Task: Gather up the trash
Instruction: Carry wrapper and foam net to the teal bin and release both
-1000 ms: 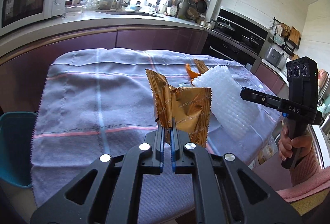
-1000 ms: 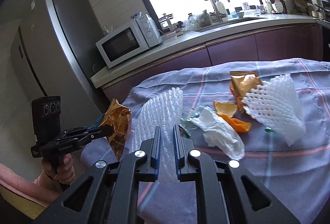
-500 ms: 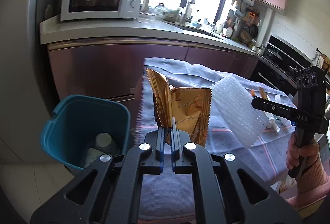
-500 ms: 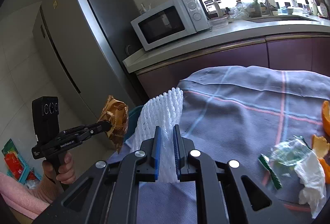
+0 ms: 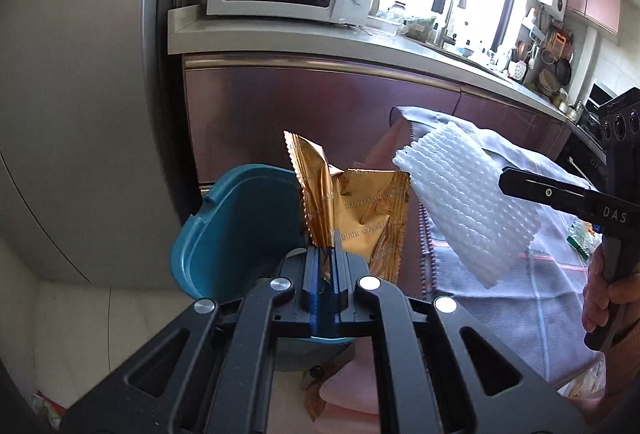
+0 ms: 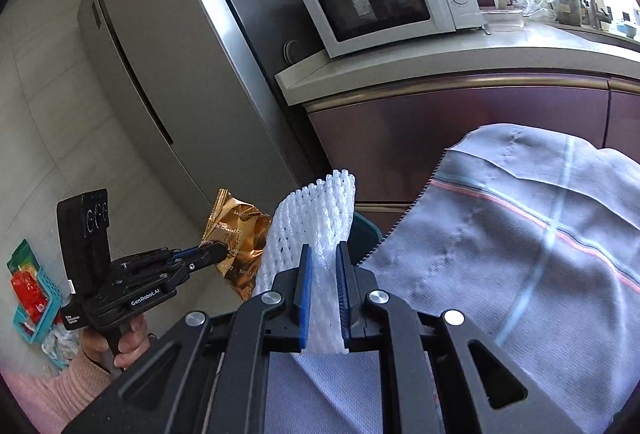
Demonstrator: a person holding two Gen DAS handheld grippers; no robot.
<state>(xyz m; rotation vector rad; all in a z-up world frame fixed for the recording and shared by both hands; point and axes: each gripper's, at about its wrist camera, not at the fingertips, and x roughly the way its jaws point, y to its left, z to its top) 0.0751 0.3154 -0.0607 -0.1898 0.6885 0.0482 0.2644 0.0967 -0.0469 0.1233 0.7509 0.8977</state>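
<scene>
Two loads in transit: your left claw (image 5: 326, 266) pinches the gold wrapper (image 5: 360, 210) above the teal bin (image 5: 224, 226); right claw (image 6: 323, 290) grips foam netting (image 6: 316, 218). Next, release over it.

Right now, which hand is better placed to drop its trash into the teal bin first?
Left. The left gripper holds the gold wrapper directly over the teal bin. The right gripper, clamping the white foam net, sits nearer the tablecloth.

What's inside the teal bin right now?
Only the teal bin's bare inner wall shows. The gold snack wrapper and the left gripper holding it cover the bottom, so its contents cannot be seen.
</scene>
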